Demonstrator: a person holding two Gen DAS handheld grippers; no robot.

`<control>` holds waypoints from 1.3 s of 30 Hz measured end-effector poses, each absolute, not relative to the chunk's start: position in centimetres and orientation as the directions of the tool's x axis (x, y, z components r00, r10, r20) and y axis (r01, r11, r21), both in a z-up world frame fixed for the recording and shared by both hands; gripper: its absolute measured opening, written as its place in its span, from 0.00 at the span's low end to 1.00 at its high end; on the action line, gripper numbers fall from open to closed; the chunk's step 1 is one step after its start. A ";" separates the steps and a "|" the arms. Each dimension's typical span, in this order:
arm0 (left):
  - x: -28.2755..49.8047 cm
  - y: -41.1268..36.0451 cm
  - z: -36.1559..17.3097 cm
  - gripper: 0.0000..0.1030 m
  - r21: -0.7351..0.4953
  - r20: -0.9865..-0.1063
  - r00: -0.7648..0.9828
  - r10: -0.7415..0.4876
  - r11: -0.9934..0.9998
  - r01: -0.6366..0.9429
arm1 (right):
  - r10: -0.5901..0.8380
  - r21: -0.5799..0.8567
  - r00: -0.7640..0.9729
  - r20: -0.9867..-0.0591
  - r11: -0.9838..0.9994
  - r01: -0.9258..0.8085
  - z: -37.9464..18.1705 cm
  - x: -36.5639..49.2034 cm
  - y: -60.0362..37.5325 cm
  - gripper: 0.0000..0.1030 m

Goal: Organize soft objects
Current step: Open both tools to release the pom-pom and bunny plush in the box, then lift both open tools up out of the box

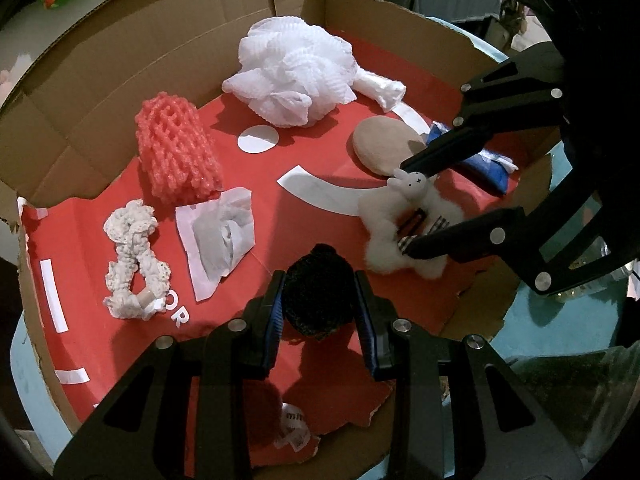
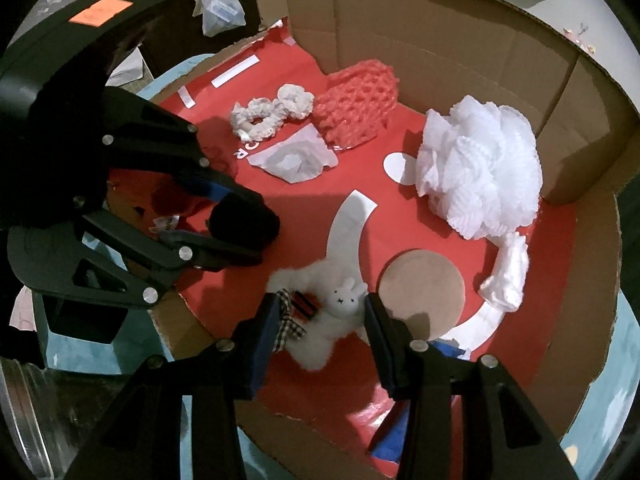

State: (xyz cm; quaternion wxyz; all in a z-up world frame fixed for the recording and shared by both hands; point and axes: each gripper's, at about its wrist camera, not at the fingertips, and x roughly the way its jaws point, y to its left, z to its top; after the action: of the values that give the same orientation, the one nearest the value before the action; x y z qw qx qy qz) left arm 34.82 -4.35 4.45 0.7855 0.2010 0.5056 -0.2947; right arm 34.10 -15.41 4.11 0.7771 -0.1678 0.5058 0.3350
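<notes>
My left gripper is shut on a black knitted ball held just above the red floor of the cardboard box; it also shows in the right wrist view. My right gripper is open, its fingers either side of a white fluffy plush with a small rabbit face, which lies on the box floor; the plush also shows in the left wrist view.
In the box lie a white mesh pouf, a coral foam net, a cream crocheted scrunchie, a white sachet, a tan round pad and a blue packet. Box walls rise at the back and left.
</notes>
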 end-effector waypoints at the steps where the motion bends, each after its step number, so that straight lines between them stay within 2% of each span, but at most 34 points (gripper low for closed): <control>1: 35.0 -4.7 4.2 0.30 0.019 -0.913 0.316 -0.259 0.745 0.666 | 0.351 0.079 0.262 -0.899 0.720 -0.690 4.0 34.2 -15.4 0.45; 14: 34.3 -4.5 3.8 0.32 0.029 -0.909 0.330 -0.254 0.752 0.658 | 0.342 0.086 0.250 -0.906 0.726 -0.683 3.3 34.8 -14.8 0.46; 17: 34.2 -4.2 3.8 0.58 0.024 -0.906 0.336 -0.258 0.760 0.650 | 0.340 0.084 0.251 -0.907 0.727 -0.681 3.3 34.9 -14.8 0.46; 22: 34.0 -3.8 4.0 0.58 0.030 -0.900 0.347 -0.264 0.758 0.652 | 0.339 0.083 0.251 -0.907 0.727 -0.682 3.3 34.9 -14.7 0.47; 32: 33.1 -3.0 5.9 0.58 0.037 -0.882 0.388 -0.266 0.784 0.620 | 0.315 0.044 0.292 -0.903 0.745 -0.665 3.9 34.2 -15.5 0.57; 34: 32.8 -2.5 6.5 0.62 0.035 -0.876 0.404 -0.264 0.801 0.598 | 0.313 0.044 0.303 -0.900 0.757 -0.651 4.2 34.1 -16.0 0.59; 36: 32.5 -2.2 7.0 0.64 0.035 -0.868 0.422 -0.261 0.816 0.577 | 0.303 0.033 0.324 -0.896 0.774 -0.633 4.7 33.9 -16.6 0.66; 39: 31.8 -1.4 7.9 0.64 0.018 -0.861 0.439 -0.257 0.848 0.530 | 0.287 0.018 0.360 -0.888 0.803 -0.595 5.8 33.5 -17.5 0.71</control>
State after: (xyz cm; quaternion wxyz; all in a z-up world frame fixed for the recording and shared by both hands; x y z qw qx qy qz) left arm 31.84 -1.36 7.87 0.8360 0.1441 0.4742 -0.2355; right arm 33.52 -17.50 5.76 0.8099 -0.1555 0.4957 0.2723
